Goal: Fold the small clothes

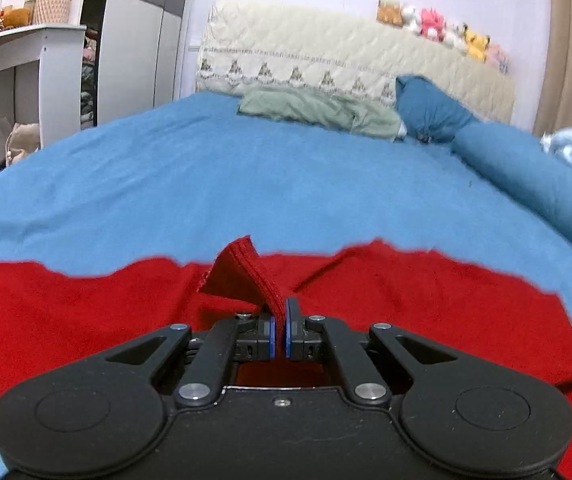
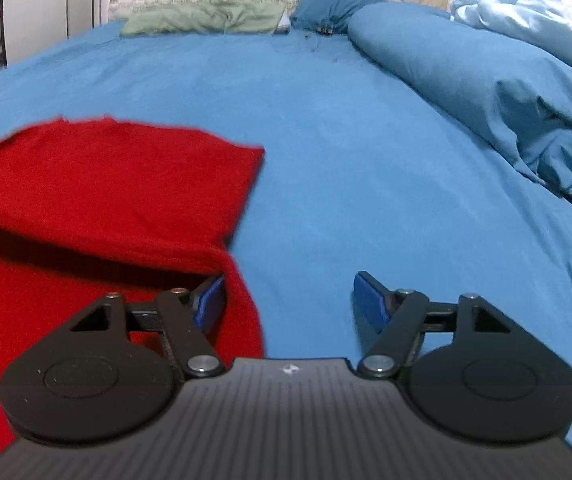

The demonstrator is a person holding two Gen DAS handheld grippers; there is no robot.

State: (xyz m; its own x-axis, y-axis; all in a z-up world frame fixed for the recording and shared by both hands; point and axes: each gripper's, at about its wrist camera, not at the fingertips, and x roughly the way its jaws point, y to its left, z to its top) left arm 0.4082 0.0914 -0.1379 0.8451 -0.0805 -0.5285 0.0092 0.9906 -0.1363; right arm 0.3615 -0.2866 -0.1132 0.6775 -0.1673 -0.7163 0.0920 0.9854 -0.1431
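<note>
A red garment (image 1: 406, 300) lies spread on the blue bed sheet (image 1: 245, 168). My left gripper (image 1: 280, 328) is shut on a hemmed edge of the red garment, and a corner of it stands up above the blue pads. In the right wrist view the red garment (image 2: 105, 184) lies at the left, partly folded over itself. My right gripper (image 2: 290, 300) is open and empty; its left finger (image 2: 209, 300) sits at the garment's right edge, with cloth draped beside it, and its right finger (image 2: 370, 300) is over bare sheet.
A green cloth (image 1: 318, 112) and a dark blue pillow (image 1: 430, 108) lie at the headboard (image 1: 326, 56) with plush toys (image 1: 438, 28) on top. A bunched blue duvet (image 2: 486, 92) lies along the right. A white desk (image 1: 13, 68) stands at the left.
</note>
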